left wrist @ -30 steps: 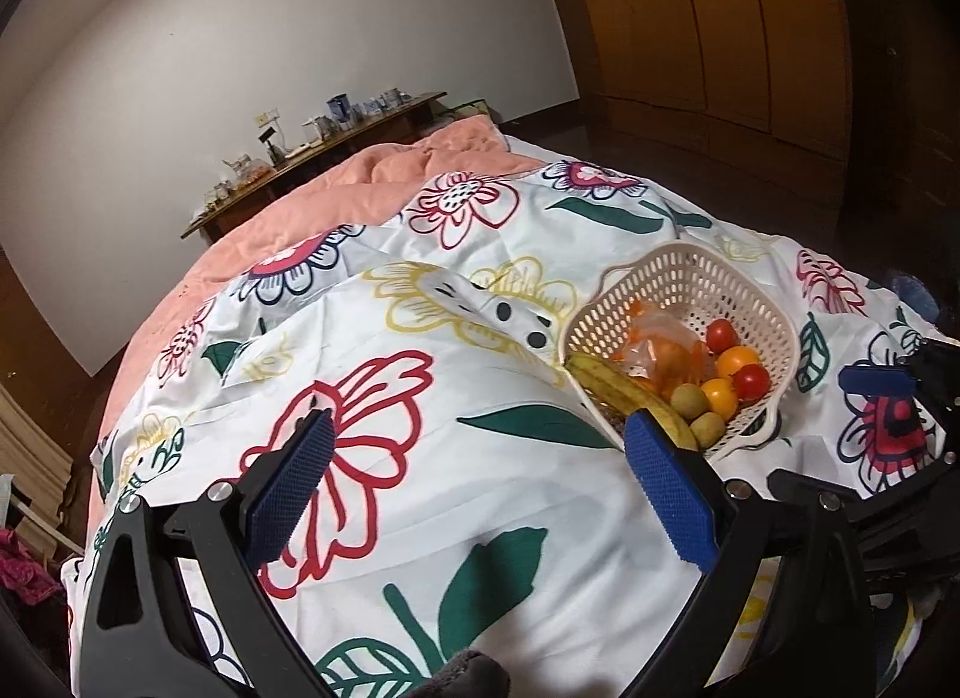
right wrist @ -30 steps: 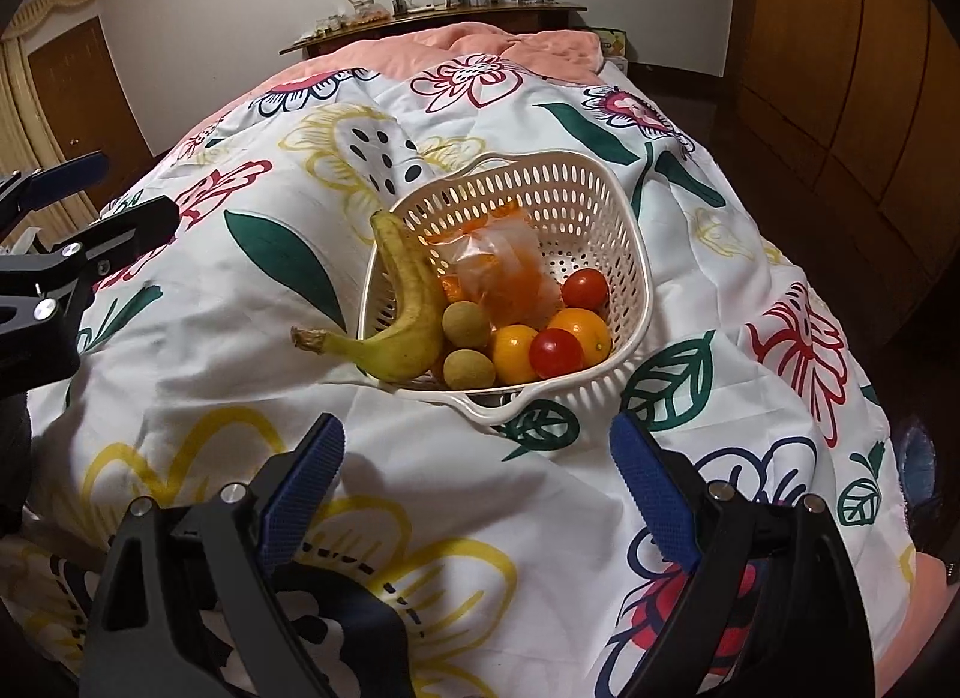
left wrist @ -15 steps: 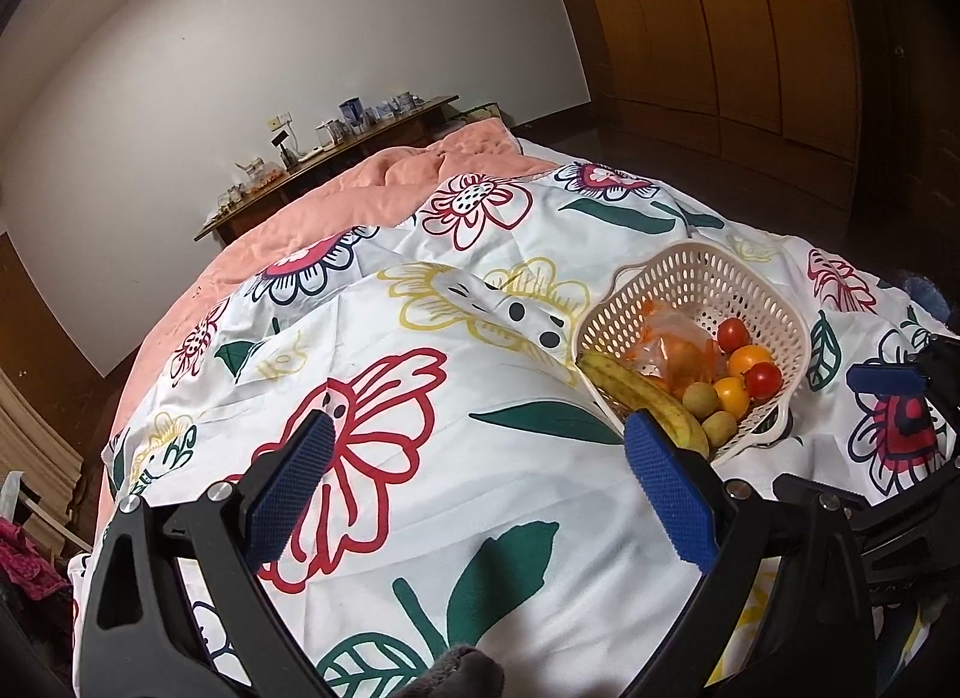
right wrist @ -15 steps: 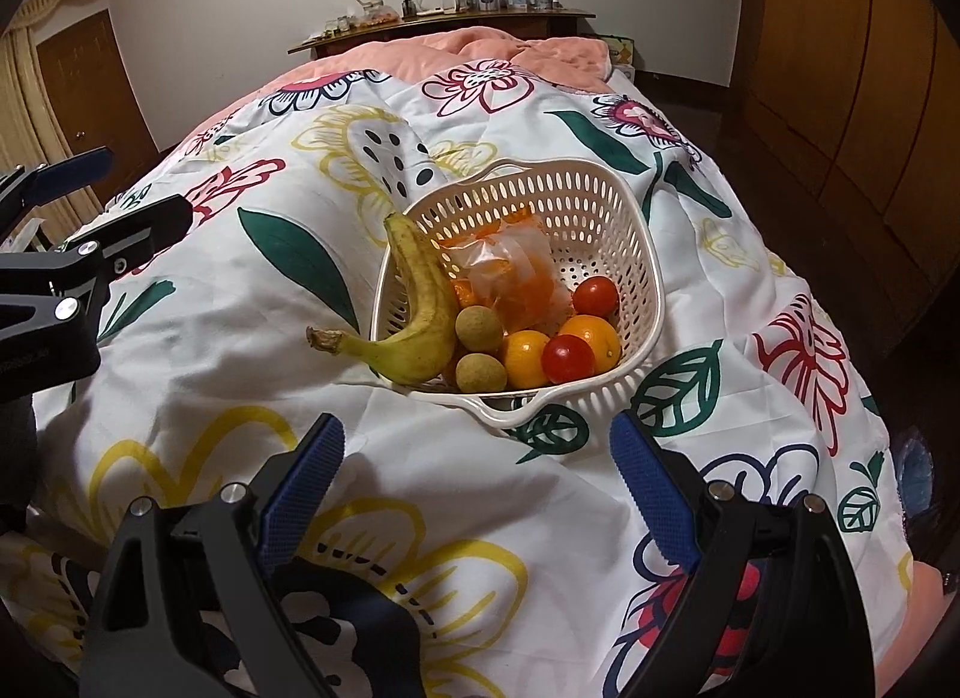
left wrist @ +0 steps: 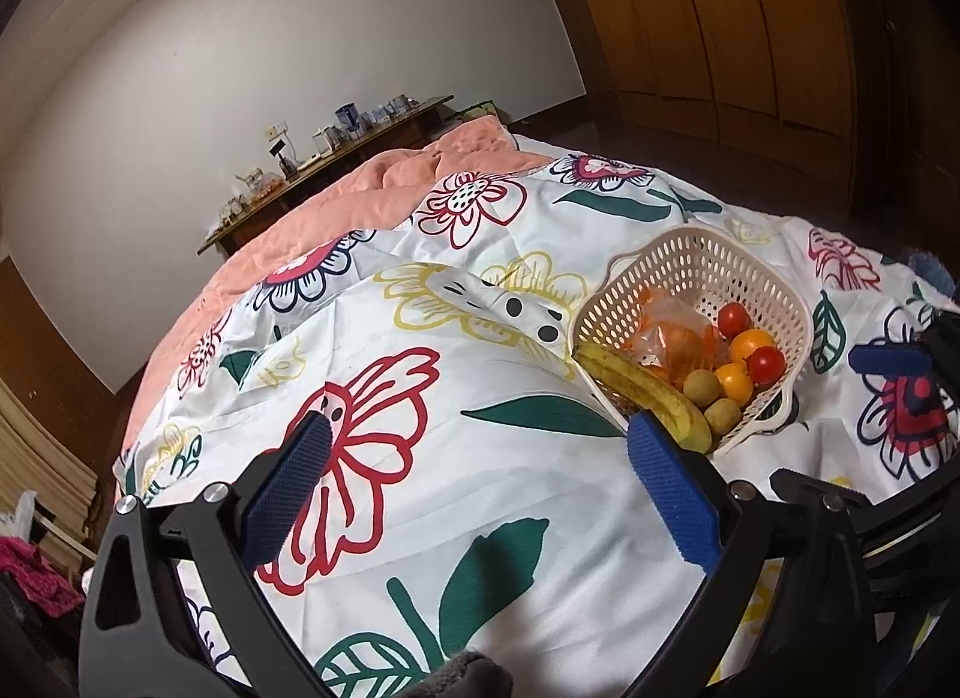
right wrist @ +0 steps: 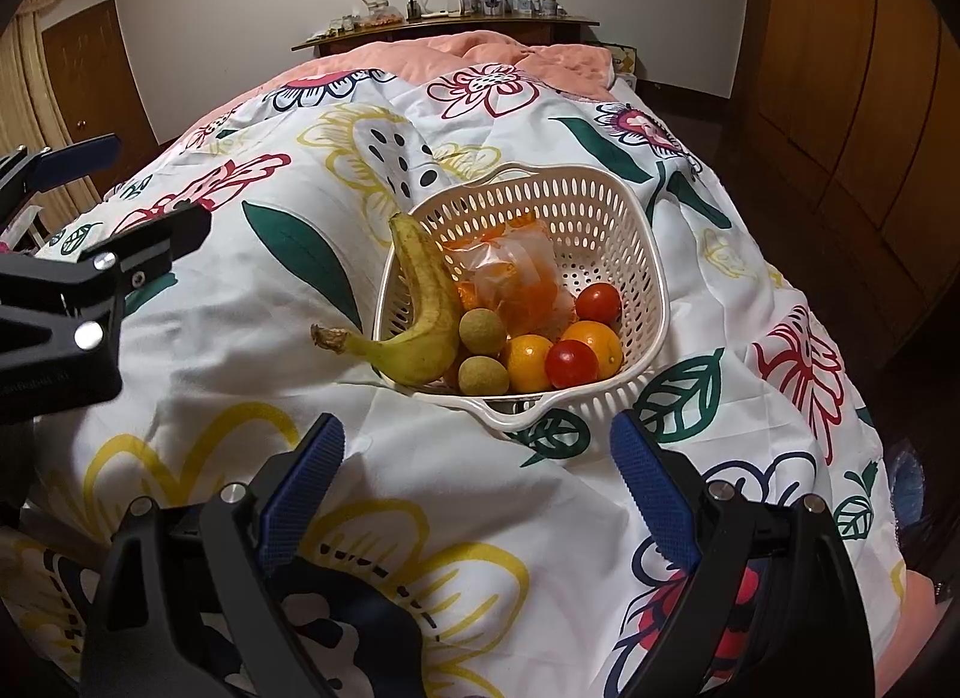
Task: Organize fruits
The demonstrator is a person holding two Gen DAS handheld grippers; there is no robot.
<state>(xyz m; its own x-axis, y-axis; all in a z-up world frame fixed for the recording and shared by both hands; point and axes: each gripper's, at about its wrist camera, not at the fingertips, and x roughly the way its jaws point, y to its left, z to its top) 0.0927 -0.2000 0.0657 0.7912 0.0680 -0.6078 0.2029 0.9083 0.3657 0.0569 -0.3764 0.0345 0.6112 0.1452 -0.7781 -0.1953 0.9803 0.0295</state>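
Note:
A cream plastic basket [right wrist: 606, 200] [left wrist: 714, 254] sits on a flowered bedspread. It holds a banana [right wrist: 423, 308] [left wrist: 642, 383] leaning over its left rim, a clear bag of orange pieces [right wrist: 516, 278], two red tomatoes [right wrist: 570, 362], two oranges [right wrist: 528, 362] and two small greenish-brown round fruits [right wrist: 483, 375]. My right gripper [right wrist: 477, 494] hovers just in front of the basket, open and empty. My left gripper [left wrist: 480, 485] stands open over the bedspread to the left of the basket, with nothing between its fingers.
The flowered bedspread [left wrist: 420, 458] covers a bed, with a pink blanket [right wrist: 480, 53] at the far end. A wooden shelf [right wrist: 450, 26] with cups and small items runs along the back wall. Wooden wardrobe doors [right wrist: 840, 68] stand to the right.
The left wrist view has shifted slightly, so the basket sits a little further right and lower. The right gripper has stayed in place. Both stay open.

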